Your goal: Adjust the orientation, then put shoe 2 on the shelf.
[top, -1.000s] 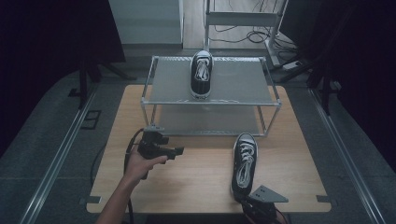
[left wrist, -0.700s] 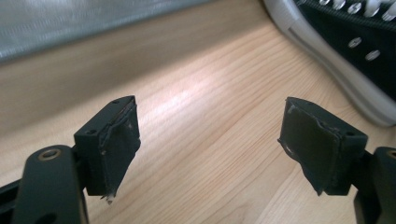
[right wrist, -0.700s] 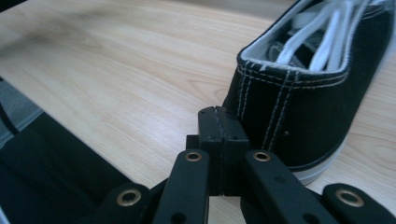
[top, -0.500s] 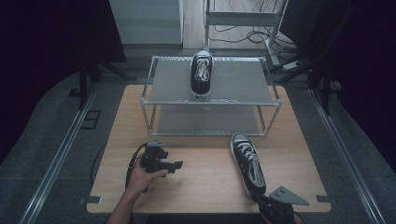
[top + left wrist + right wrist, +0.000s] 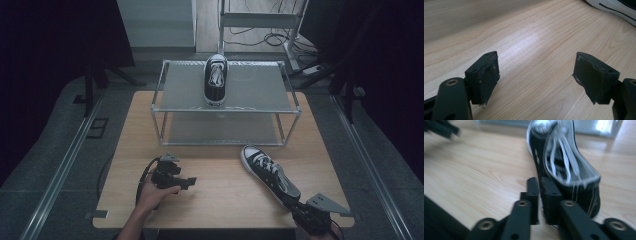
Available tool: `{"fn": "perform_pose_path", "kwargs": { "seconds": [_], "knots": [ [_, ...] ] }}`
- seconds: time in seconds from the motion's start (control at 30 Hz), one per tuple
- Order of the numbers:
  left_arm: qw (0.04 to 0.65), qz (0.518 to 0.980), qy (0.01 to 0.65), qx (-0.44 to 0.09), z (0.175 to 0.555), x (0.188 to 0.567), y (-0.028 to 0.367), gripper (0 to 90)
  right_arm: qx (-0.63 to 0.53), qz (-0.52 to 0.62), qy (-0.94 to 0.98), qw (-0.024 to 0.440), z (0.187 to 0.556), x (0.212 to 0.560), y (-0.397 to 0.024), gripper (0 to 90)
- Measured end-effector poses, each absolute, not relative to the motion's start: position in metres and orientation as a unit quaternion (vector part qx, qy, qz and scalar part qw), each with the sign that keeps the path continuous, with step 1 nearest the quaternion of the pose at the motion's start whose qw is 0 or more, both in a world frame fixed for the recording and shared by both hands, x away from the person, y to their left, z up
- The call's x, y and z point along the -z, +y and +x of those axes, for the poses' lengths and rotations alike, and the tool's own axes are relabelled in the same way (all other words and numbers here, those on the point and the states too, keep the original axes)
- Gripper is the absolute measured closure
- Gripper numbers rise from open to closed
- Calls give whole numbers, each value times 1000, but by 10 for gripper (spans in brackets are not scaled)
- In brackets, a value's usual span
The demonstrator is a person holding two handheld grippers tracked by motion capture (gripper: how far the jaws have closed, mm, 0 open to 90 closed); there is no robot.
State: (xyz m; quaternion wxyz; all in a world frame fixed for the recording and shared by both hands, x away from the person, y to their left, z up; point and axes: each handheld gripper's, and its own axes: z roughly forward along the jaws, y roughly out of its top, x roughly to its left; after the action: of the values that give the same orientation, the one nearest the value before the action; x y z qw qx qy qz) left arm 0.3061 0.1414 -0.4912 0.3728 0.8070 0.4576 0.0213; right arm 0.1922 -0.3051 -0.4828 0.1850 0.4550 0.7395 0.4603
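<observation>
One black-and-white sneaker (image 5: 216,80) stands on top of the metal rack (image 5: 225,111). Its mate (image 5: 270,175) lies at an angle on the wooden table (image 5: 220,205), toe toward the rack. My right gripper (image 5: 299,206) is at that sneaker's heel (image 5: 584,192). Its jaws (image 5: 540,186) have just been opening to a narrow slit, and I see nothing between them. My left gripper (image 5: 186,182) sits low over the table's front left, held in a hand. It stands open (image 5: 536,65); its jaws have just been closing a little over bare wood. The sneaker's sole (image 5: 614,7) shows beyond it.
The rack has a lower shelf (image 5: 225,131) with nothing on it. Bare wood lies between the two grippers. Dark floor, rails and cables surround the table. The right gripper is at the table's front right corner.
The sneaker's heel swung right toward the front right corner together with the right gripper; its toe stayed near the rack. The left gripper sank toward the table and came nearer the front edge.
</observation>
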Motion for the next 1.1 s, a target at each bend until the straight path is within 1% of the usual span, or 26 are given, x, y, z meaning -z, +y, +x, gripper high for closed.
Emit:
{"fn": "perform_pose_path", "kwargs": {
  "seconds": [0.07,0.1,0.13,0.17,0.2,0.23,0.27,0.3,0.33,0.37,0.4,0.43,0.47,0.5,0.53,0.6,0.63,0.67,0.8,0.83,0.93,1.1],
  "knots": [
    [373,807,458,-20,306,492,142,209,-466,452,738,187,191,480,-306,795],
    [372,807,458,-18,307,492,143,209,-475,438,738,194,190,471,-305,698],
    [373,806,459,-18,306,492,143,209,-482,433,736,196,191,466,-306,664],
    [373,806,459,-18,306,492,143,209,-482,433,736,196,191,466,-306,664],
    [373,806,459,-18,306,492,143,209,-488,430,734,197,193,461,-306,634],
    [375,804,461,-17,306,492,144,209,-497,428,730,195,201,451,-306,538],
    [375,804,461,-17,306,492,144,209,-497,428,730,195,201,451,-306,538],
    [375,803,463,-15,305,493,144,210,-497,431,729,187,212,444,-305,463],
    [375,803,463,-15,305,493,144,210,-497,431,729,187,212,444,-305,463],
    [370,804,464,-16,305,494,145,210,-497,433,730,181,223,439,-304,393],
    [370,804,464,-16,305,494,145,210,-494,434,732,176,230,436,-303,353],
    [370,804,465,-16,306,494,146,210,-494,434,732,176,230,436,-303,353],
    [371,804,465,-15,305,494,146,210,-484,435,740,173,244,431,-299,305],
    [372,804,464,-15,305,494,146,210,-480,433,745,168,249,430,-298,282],
    [372,804,464,-15,305,494,146,210,-480,433,745,168,249,430,-298,282],
    [368,806,464,-17,305,495,145,210,-468,432,757,143,271,428,-292,231],
    [368,806,464,-17,305,495,145,210,-468,432,757,143,271,428,-292,231],
    [367,806,463,-17,305,495,144,210,-460,435,764,124,283,429,-289,221],
    [366,807,463,-18,305,496,144,210,-442,441,771,120,296,430,-284,216],
    [365,807,464,-18,305,496,144,210,-429,446,777,117,306,430,-282,205],
    [364,806,467,-13,305,499,144,210,-412,449,786,106,317,431,-278,175],
    [359,809,466,-12,305,503,142,210,-385,463,793,96,328,435,-274,145]
  ]
}}
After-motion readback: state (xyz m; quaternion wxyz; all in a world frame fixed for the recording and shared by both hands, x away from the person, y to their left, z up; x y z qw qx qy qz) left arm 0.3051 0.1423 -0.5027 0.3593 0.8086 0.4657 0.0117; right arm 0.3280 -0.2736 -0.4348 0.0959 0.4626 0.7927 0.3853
